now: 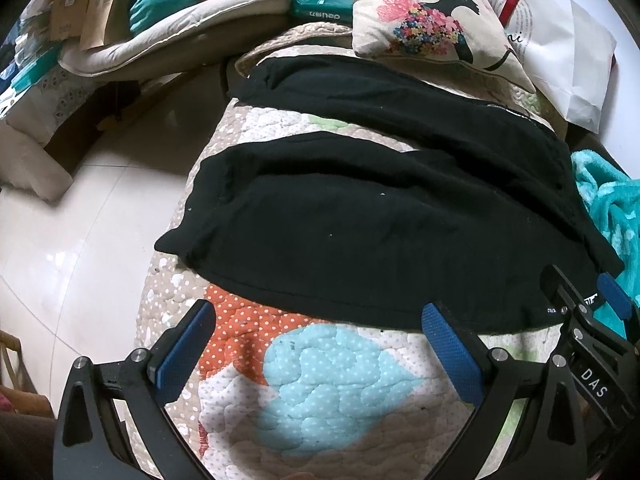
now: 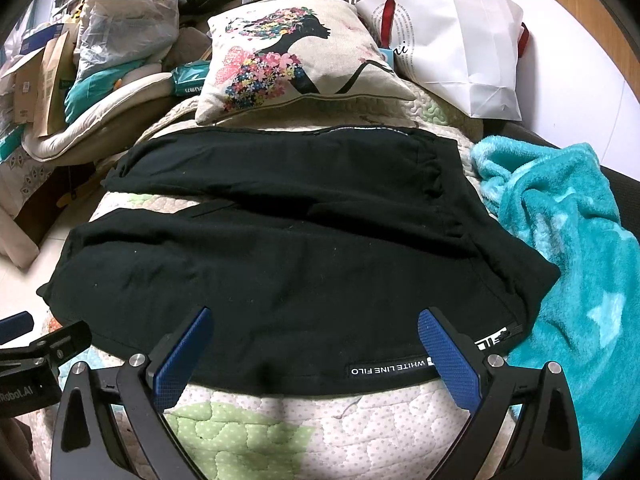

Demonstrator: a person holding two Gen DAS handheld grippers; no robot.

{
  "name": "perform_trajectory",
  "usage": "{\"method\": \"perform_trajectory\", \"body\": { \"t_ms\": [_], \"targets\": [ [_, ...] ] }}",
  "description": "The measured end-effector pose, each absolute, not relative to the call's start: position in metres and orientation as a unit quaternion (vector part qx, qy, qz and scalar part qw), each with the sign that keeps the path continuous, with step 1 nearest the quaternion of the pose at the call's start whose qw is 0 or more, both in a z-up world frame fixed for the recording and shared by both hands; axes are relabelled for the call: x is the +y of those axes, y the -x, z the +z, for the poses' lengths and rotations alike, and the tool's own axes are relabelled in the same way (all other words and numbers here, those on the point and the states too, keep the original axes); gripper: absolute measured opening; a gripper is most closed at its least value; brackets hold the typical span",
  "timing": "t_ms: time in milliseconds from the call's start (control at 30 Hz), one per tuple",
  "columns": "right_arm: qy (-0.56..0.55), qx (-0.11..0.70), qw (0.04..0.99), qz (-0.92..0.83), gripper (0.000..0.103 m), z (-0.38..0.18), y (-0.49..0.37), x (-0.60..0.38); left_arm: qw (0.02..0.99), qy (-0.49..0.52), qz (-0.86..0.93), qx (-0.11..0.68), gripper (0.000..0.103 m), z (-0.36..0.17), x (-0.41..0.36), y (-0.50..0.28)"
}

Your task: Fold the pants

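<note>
Black pants [image 1: 360, 224] lie spread on a quilted patchwork cover [image 1: 320, 380], both legs pointing left, waistband at the right. In the right wrist view the pants [image 2: 300, 248] fill the middle, with a white-lettered label near the near hem. My left gripper [image 1: 320, 344] is open and empty, just short of the near leg's edge. My right gripper [image 2: 316, 344] is open and empty, its fingertips over the near edge of the pants by the label. The right gripper also shows in the left wrist view [image 1: 588, 300] at the right.
A flower-print cushion [image 2: 296, 60] and a white paper bag [image 2: 460, 44] lie behind the pants. A turquoise fleece blanket [image 2: 568, 248] lies to the right. Bags, boxes and a padded cushion [image 1: 168, 28] pile at the back left. Tiled floor [image 1: 80, 220] is at the left.
</note>
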State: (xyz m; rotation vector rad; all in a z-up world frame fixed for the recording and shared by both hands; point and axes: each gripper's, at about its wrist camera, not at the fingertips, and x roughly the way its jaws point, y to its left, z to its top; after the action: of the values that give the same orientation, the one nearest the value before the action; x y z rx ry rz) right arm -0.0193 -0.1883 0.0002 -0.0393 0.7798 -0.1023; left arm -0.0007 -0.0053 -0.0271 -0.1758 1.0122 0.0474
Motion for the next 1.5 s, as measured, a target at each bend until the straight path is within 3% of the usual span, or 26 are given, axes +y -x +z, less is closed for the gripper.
{"method": "perform_trajectory", "body": {
  "t_ms": [600, 1233, 1500],
  "targets": [
    [0.019, 0.377, 0.924, -0.056, 0.103, 0.000, 0.023, -0.190, 0.849, 0.044, 0.019, 0.526, 0.103, -0.056, -0.030, 0.007],
    [0.015, 0.295, 0.953, -0.066, 0.103, 0.059, 0.049, -0.196, 0.882, 0.007, 0.013, 0.470, 0.103, -0.059, -0.037, 0.034],
    [0.028, 0.237, 0.968, -0.082, 0.103, 0.080, 0.067, -0.201, 0.900, -0.007, 0.050, 0.434, 0.103, -0.019, -0.028, 0.060]
  ]
}}
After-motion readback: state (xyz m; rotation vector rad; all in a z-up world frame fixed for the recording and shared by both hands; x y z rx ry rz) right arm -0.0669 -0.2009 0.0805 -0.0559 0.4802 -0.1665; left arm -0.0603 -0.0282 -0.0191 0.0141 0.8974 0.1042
